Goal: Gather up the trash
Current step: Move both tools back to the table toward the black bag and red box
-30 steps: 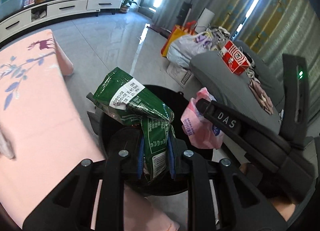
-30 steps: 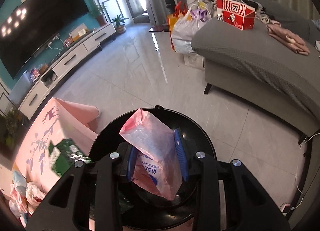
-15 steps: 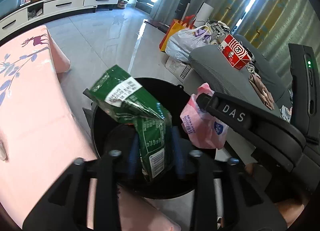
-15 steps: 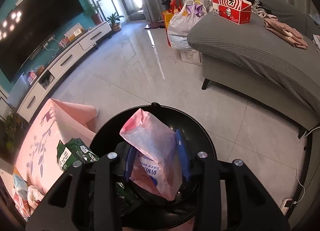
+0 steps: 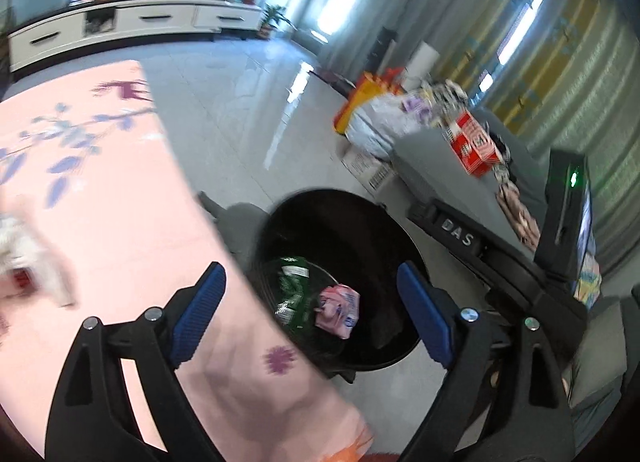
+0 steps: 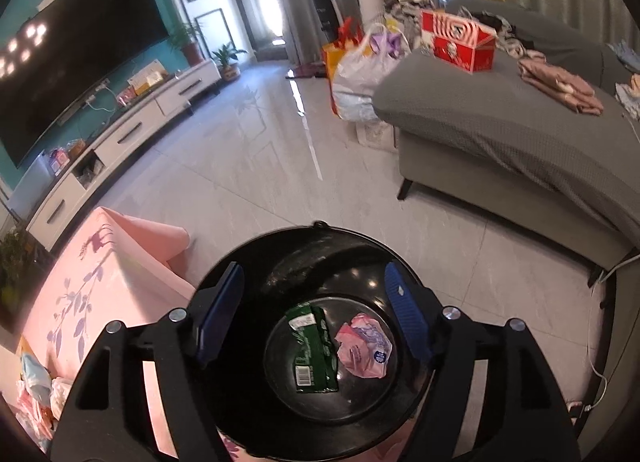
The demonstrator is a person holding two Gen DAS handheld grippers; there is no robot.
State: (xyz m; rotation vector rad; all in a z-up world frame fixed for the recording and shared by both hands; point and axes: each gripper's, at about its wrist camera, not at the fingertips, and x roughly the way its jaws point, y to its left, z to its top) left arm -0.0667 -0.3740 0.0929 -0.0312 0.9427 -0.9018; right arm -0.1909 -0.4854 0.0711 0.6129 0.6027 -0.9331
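lying flat on the bottom of the black trash bin (image 6: 240,282), the green snack wrapper (image 6: 312,346) and the crumpled pink wrapper (image 6: 364,344) sit side by side, green toward the pink tablecloth (image 6: 104,274). right gripper (image 6: 316,314) hangs over the bin's mouth, jaws opening wide, nothing between them. left gripper (image 5: 312,314) straddles the table's edge and the bin's rim, jaws also opening, empty. white crumpled trash (image 5: 24,258) lies blurred on the cloth near its left edge. grey sofa (image 6: 500,134) beyond the bin carries a red carton (image 6: 460,42).

both wrist cams downward, sharing bin (image 6: 280,258)
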